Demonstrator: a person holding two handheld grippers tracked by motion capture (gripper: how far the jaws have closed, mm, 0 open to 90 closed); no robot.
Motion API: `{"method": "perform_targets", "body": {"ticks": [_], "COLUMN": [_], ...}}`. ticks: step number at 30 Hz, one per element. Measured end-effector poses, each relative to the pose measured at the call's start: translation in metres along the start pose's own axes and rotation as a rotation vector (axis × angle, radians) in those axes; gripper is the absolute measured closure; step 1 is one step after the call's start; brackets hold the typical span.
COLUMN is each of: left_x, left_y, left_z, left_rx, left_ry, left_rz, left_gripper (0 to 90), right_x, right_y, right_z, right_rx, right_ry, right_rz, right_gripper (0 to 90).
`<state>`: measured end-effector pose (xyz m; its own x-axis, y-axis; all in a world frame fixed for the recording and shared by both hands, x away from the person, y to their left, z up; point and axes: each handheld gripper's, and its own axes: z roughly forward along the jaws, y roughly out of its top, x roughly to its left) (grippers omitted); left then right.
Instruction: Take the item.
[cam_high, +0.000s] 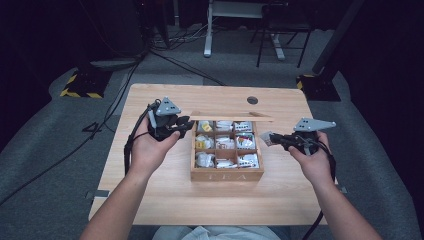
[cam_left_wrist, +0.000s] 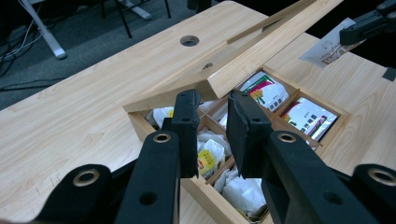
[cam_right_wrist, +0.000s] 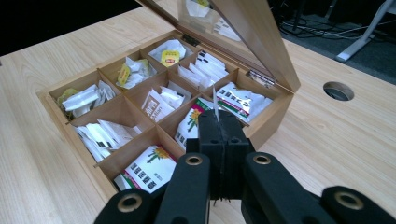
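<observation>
1. High view: the right gripper (cam_high: 267, 138) pinches a tea packet (cam_high: 265, 138) just right of the wooden tea box (cam_high: 227, 174), above the table (cam_high: 165, 210).
2. Right gripper view: its jaws press together on the packet's thin edge.
3. Left gripper (cam_high: 186, 125) sits narrowed and empty beside the raised lid (cam_high: 232, 118).
</observation>
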<state>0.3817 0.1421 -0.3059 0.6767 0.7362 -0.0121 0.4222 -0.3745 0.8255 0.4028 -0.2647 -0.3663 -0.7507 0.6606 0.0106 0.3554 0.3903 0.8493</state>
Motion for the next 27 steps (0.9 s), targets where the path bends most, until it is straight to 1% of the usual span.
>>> {"method": "perform_targets", "body": {"ticks": [7,14,17,23,27], "left_x": [0.0,0.0,0.0,0.0,0.0], "left_y": [0.0,0.0,0.0,0.0,0.001], "left_z": [0.0,0.0,0.0,0.0,0.0], "left_rx": [0.001,0.001,0.004,0.002,0.002], "left_ry": [-0.001,0.0,-0.001,0.0,0.001], "left_rz": [-0.001,-0.001,0.0,0.0,-0.001], "left_gripper": [73.7,73.7,73.7,73.7,73.7], "right_x": [-0.008,-0.015,-0.019,-0.032,-0.04], "right_y": [-0.003,-0.006,-0.009,-0.017,-0.022], "right_z": [-0.005,-0.007,-0.008,-0.007,-0.006], "right_rx": [0.004,0.022,0.028,0.049,0.065], "right_ry": [-0.015,-0.021,-0.028,-0.059,-0.079], "right_rz": [0.009,0.011,0.027,0.062,0.077], "right_gripper": [90.0,90.0,90.0,90.0,90.0]}}
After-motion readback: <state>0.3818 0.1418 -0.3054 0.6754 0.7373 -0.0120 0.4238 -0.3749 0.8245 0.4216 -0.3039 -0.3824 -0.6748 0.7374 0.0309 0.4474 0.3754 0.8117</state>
